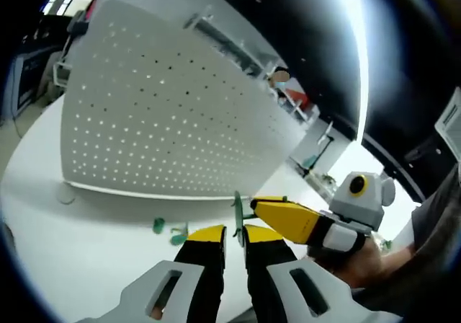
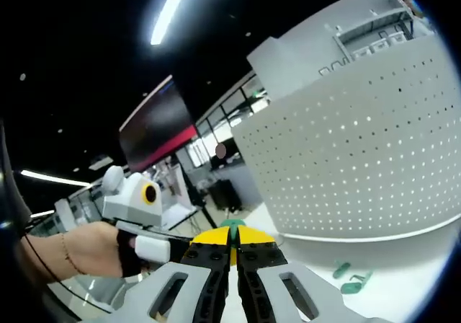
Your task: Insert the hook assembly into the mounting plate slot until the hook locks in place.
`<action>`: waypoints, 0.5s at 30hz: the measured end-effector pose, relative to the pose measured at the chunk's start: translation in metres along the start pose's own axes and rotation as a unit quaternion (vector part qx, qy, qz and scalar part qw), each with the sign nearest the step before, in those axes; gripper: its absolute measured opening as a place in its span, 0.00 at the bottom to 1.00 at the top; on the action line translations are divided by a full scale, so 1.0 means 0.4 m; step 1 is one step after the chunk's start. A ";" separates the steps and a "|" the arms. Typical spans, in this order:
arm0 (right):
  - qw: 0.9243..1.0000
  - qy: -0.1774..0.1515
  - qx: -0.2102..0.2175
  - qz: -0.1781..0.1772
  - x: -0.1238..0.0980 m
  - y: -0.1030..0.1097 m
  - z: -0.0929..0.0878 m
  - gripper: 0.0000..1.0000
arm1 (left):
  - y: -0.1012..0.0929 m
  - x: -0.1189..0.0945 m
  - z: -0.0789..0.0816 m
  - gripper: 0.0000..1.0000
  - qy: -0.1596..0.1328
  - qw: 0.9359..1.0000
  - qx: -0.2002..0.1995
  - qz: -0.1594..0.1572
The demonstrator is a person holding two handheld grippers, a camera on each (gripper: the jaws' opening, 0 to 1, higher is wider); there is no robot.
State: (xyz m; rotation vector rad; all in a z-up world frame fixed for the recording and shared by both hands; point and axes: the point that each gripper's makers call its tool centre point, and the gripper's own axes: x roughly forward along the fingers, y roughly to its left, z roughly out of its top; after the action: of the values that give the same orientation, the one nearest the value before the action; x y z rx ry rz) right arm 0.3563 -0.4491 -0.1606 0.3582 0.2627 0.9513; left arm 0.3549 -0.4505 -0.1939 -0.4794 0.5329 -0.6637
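Note:
A small green hook [image 1: 236,209] stands upright between the yellow tips of my left gripper [image 1: 235,231], which is shut on it. My right gripper [image 1: 258,208] comes in from the right, held by a hand, and its yellow tips meet the same hook. In the right gripper view, my right gripper [image 2: 232,238] is shut, with a green piece of the hook [image 2: 233,224] showing at its tips. There my left gripper [image 2: 193,244] reaches in from the left. The white perforated mounting plate [image 1: 166,121] stands upright on the table behind the hook, a short way off [image 2: 360,157].
Two or three loose green hooks [image 1: 167,229] lie on the white table [image 1: 86,244] in front of the plate's base, seen to the lower right [image 2: 349,278] in the right gripper view. A person's hand [image 2: 86,251] and sleeve [image 1: 432,236] are close by.

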 end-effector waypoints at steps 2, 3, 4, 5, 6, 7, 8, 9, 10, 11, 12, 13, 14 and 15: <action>1.000 -0.001 -0.002 -0.001 -0.001 0.000 0.001 0.00 | -0.002 0.001 0.001 0.07 0.001 1.000 0.005 -0.001; 1.000 -0.002 -0.003 -0.001 -0.002 0.000 0.001 0.00 | -0.003 0.002 0.001 0.06 0.001 1.000 0.008 -0.003; 1.000 -0.002 -0.005 -0.001 -0.003 0.001 0.002 0.00 | -0.005 0.002 0.001 0.06 0.001 1.000 0.009 -0.003; 1.000 -0.002 -0.007 -0.002 -0.004 0.002 0.002 0.00 | -0.006 0.002 0.001 0.06 0.002 1.000 0.013 -0.002; 1.000 -0.003 -0.010 -0.002 -0.004 0.003 0.003 0.00 | -0.006 0.002 0.002 0.06 0.001 1.000 0.014 -0.002; 1.000 -0.003 -0.013 -0.002 -0.005 0.003 0.003 0.00 | -0.009 0.002 0.001 0.06 0.001 1.000 0.014 -0.003; 1.000 -0.003 -0.014 -0.002 -0.005 0.004 0.003 0.00 | -0.010 0.002 0.001 0.06 0.001 1.000 0.015 -0.003; 1.000 -0.004 -0.015 -0.002 -0.006 0.005 0.004 0.00 | -0.012 0.001 0.000 0.05 0.001 1.000 0.018 -0.003; 1.000 -0.004 -0.016 -0.002 -0.006 0.006 0.004 0.00 | -0.013 0.000 0.001 0.05 -0.001 1.000 0.020 -0.002; 1.000 -0.005 -0.020 -0.002 -0.006 0.008 0.006 0.00 | -0.014 0.000 0.002 0.05 -0.002 1.000 0.022 -0.003; 1.000 -0.006 -0.022 -0.002 -0.007 0.009 0.006 0.00 | -0.015 -0.001 0.003 0.04 -0.004 1.000 0.024 -0.003; 1.000 -0.006 -0.027 -0.003 -0.007 0.011 0.008 0.00 | -0.016 -0.001 0.005 0.04 -0.005 1.000 0.026 -0.002; 0.999 -0.006 -0.031 -0.003 -0.007 0.012 0.008 0.00 | -0.016 -0.001 0.005 0.04 -0.006 1.000 0.026 -0.002; 0.999 -0.004 -0.034 -0.003 -0.007 0.013 0.008 0.00 | -0.016 -0.001 0.005 0.04 -0.005 1.000 0.027 -0.001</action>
State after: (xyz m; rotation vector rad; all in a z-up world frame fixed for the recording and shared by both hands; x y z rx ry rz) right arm 0.3522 -0.4492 -0.1556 0.2981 0.2226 0.9498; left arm 0.3529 -0.4541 -0.1887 -0.4334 0.5036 -0.6755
